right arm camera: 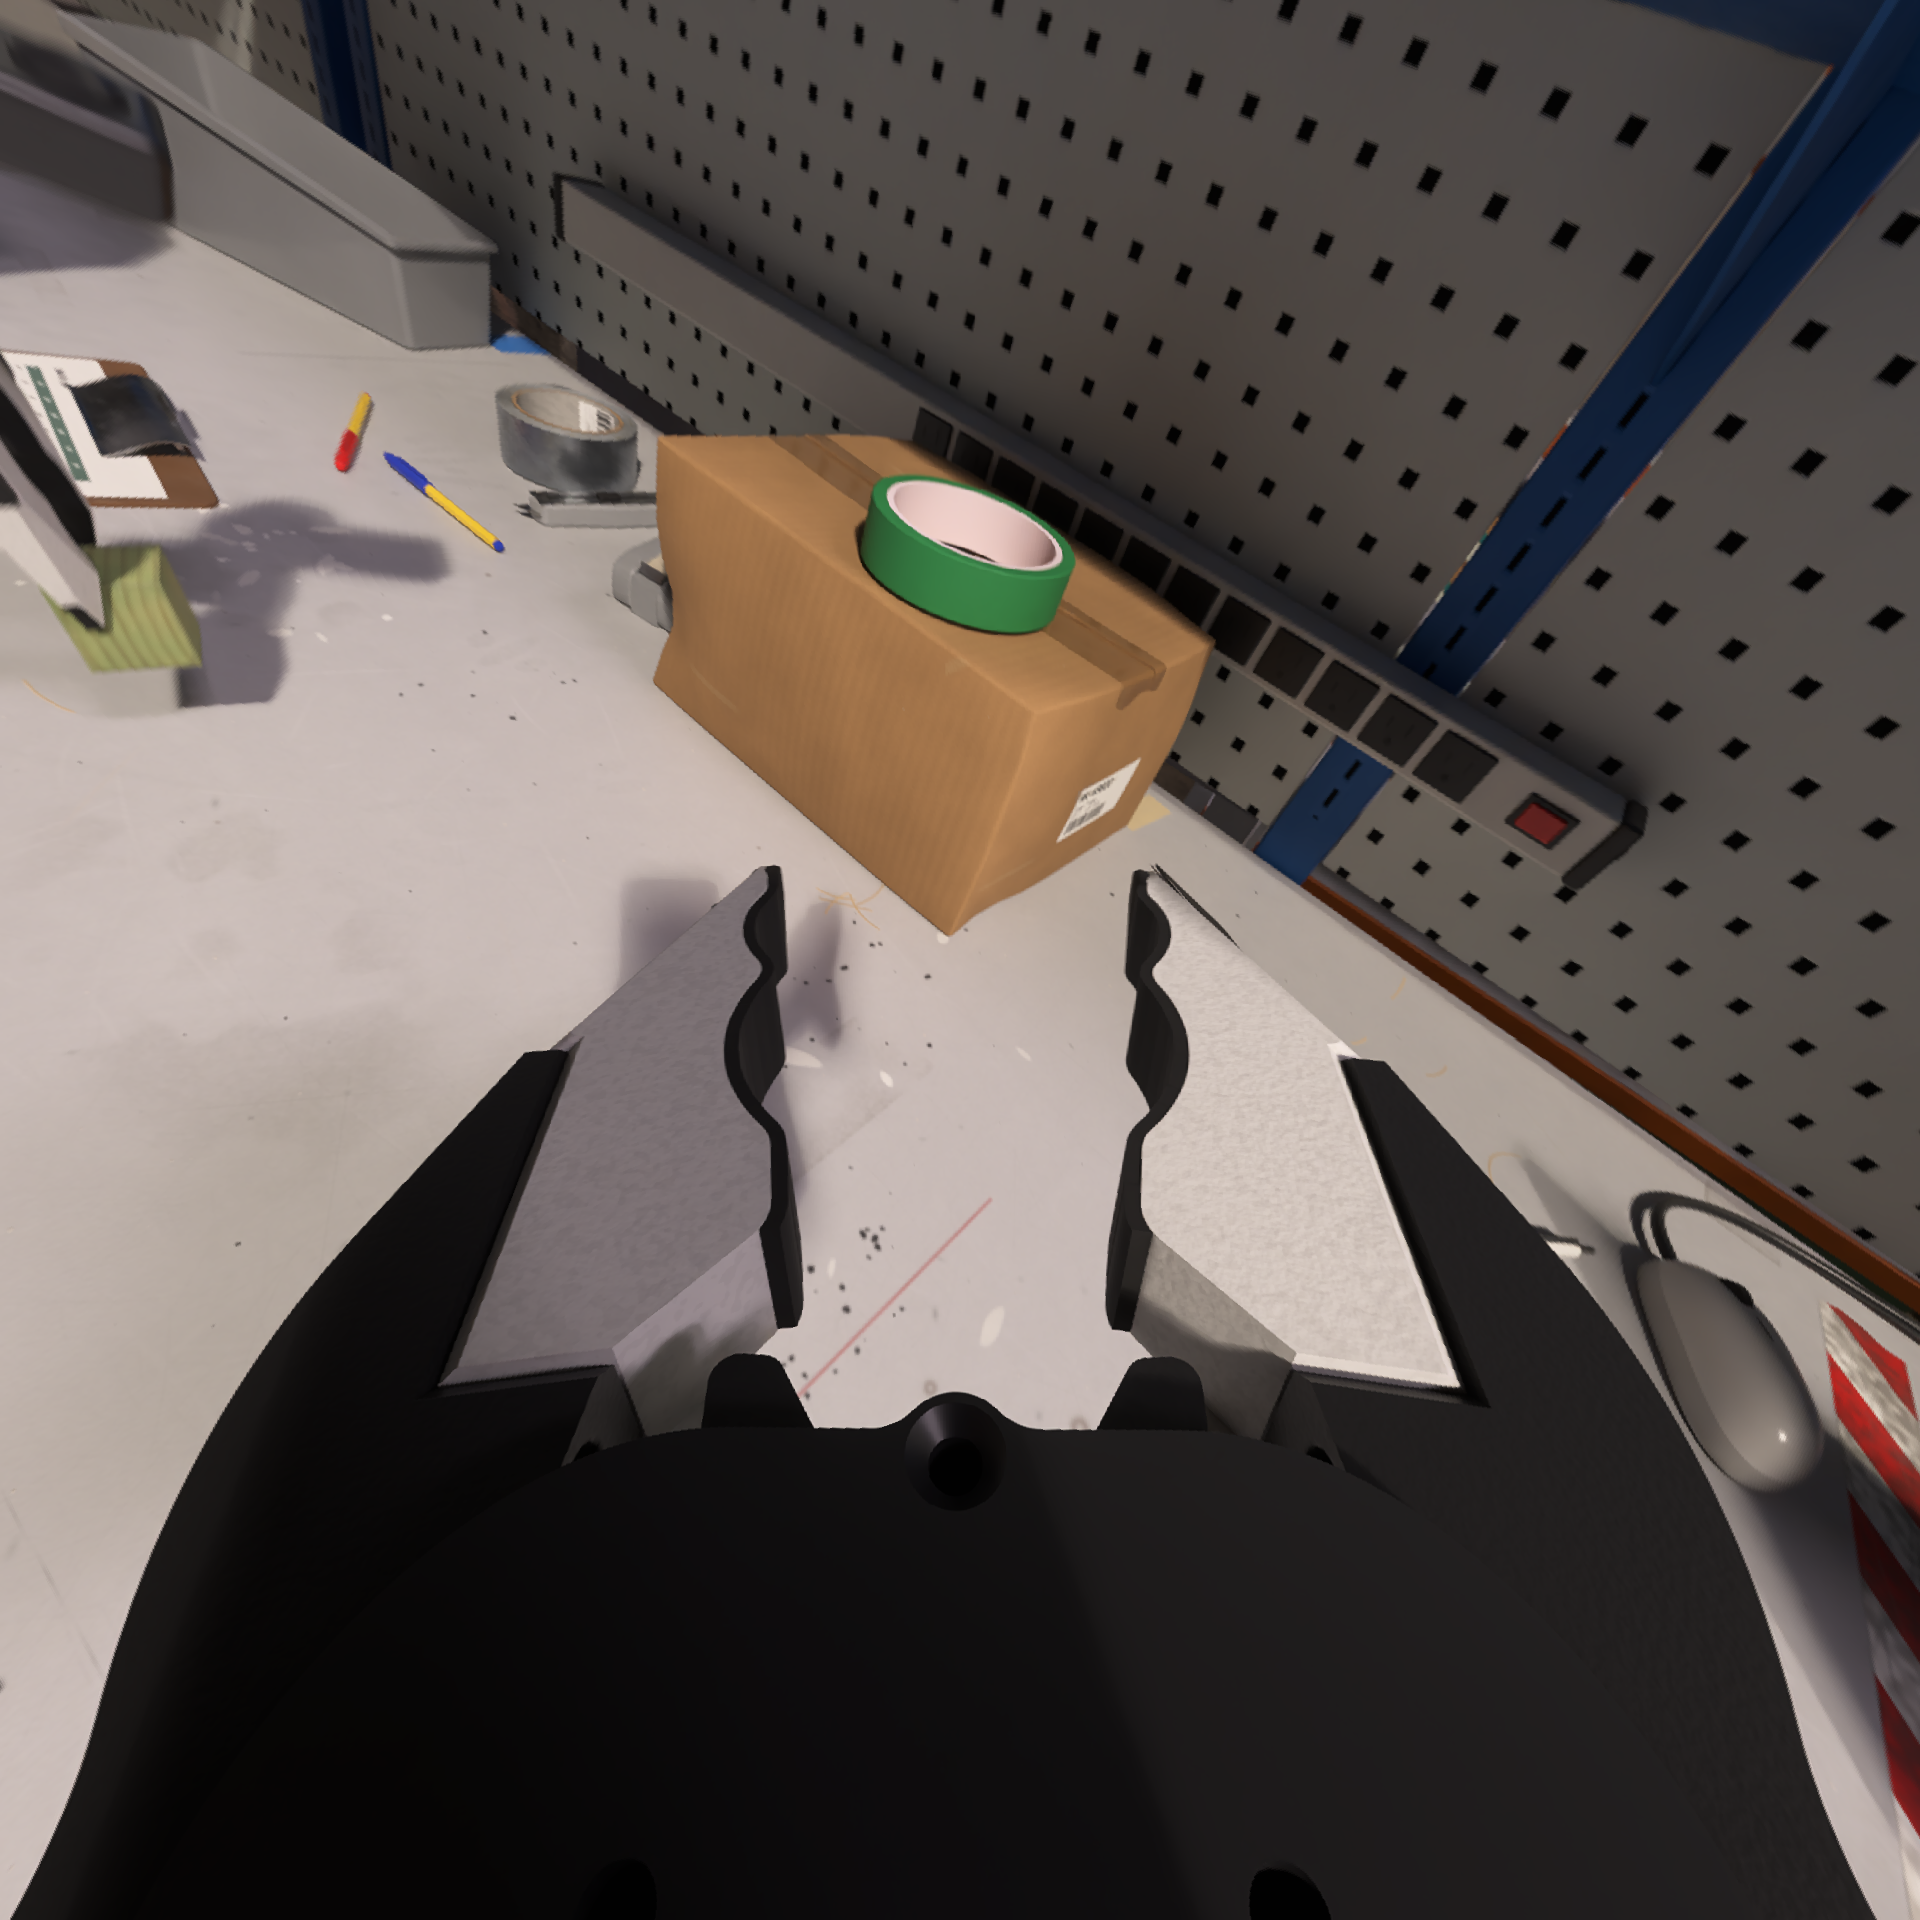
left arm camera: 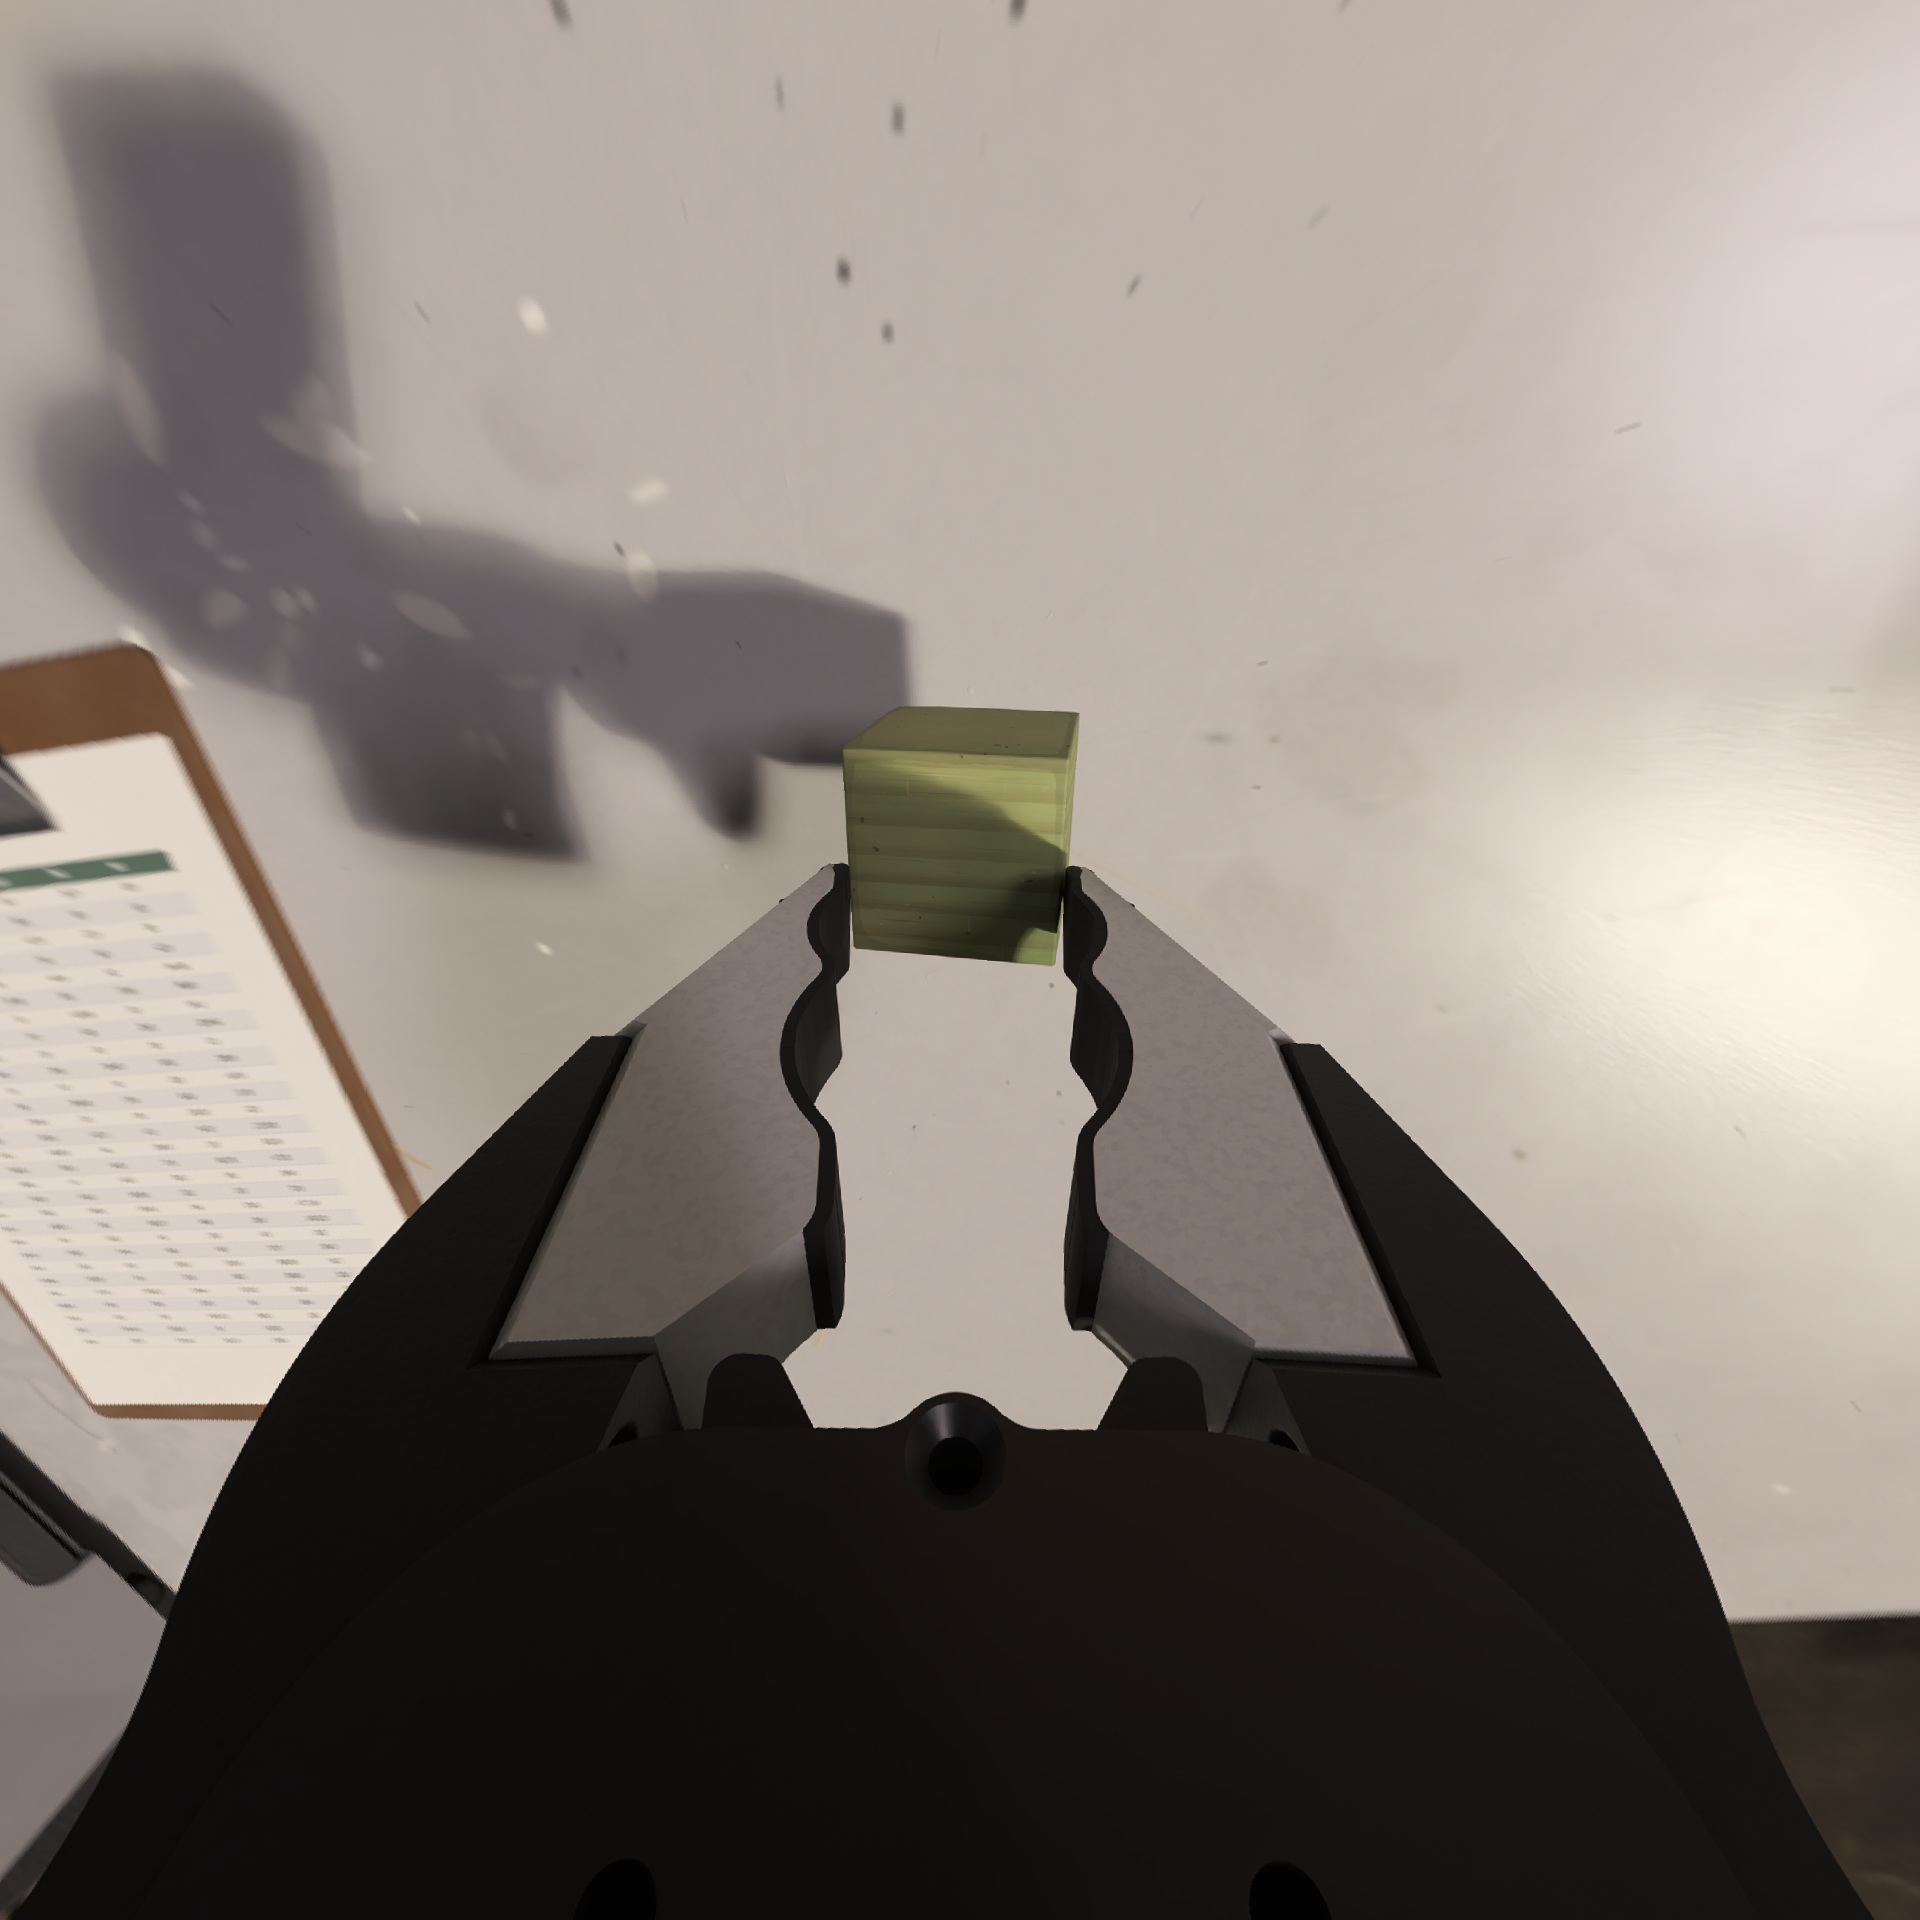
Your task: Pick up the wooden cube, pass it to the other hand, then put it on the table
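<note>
The wooden cube [left arm camera: 961, 821] is light green-yellow with a striped grain. My left gripper [left arm camera: 956, 883] is shut on it, with both fingertips pressed against the lower part of its sides. The gripper's shadow falls on the white table [left arm camera: 1351, 520] well to the left. In the right wrist view the cube [right arm camera: 145, 623] shows at the far left edge, with a left finger [right arm camera: 52, 540] across it. My right gripper [right arm camera: 956, 883] is open and empty over the table, well to the right of the cube.
A clipboard [left arm camera: 156, 1039] with a printed sheet lies left of the cube. A cardboard box [right arm camera: 883, 707] with a green tape roll [right arm camera: 966, 556] on it stands by the pegboard wall [right arm camera: 1247, 260]. A grey tape roll [right arm camera: 566, 436], pens [right arm camera: 447, 504] and a mouse [right arm camera: 1725, 1371] are nearby.
</note>
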### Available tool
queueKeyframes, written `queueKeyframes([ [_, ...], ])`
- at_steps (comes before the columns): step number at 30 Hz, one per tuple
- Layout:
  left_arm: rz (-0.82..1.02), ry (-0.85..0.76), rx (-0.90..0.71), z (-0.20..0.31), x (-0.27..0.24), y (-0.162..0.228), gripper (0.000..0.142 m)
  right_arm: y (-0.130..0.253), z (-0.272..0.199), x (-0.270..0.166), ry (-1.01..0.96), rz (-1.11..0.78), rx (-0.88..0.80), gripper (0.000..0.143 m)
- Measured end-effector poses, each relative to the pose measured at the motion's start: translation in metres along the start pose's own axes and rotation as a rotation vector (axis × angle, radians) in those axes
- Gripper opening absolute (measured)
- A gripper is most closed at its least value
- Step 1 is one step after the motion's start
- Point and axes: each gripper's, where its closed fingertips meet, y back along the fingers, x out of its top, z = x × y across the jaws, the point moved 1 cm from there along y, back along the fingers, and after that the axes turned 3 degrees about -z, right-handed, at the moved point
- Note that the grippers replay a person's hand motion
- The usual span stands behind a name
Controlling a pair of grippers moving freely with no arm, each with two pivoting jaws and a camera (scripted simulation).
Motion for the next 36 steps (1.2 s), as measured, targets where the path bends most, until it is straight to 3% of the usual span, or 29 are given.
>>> queueKeyframes([
  [6,0.284,-0.073,-0.076,0.015,0.039,0.119,0.041,-0.005,-0.027,0.019,0.025,0.184,0.1,0.08],
  [10,0.497,-0.166,-0.449,0.09,0.065,0.19,0.041,0.013,-0.069,0.048,0.069,0.465,0.268,0.08],
  [13,0.582,-0.306,-0.708,0.156,0.072,0.221,0.041,0.027,-0.093,0.061,0.132,0.592,0.318,0.081],
  [18,0.604,-0.536,-0.994,0.246,0.072,0.231,0.041,0.04,-0.106,0.07,0.231,0.669,0.265,0.085],
  [22,0.648,-0.617,-1.194,0.284,0.07,0.237,0.041,0.048,-0.104,0.074,0.299,0.694,0.215,0.087],
  [26,0.655,-0.651,-1.299,0.297,0.067,0.232,0.041,0.049,-0.104,0.073,0.365,0.669,0.182,0.085],
  [29,0.652,-0.659,-1.327,0.298,0.066,0.225,0.041,0.049,-0.109,0.071,0.416,0.672,0.174,0.067],
  [36,0.643,-0.676,-1.405,0.29,0.062,0.215,0.041,0.039,-0.119,0.068,0.509,0.587,0.143,0.059],
])
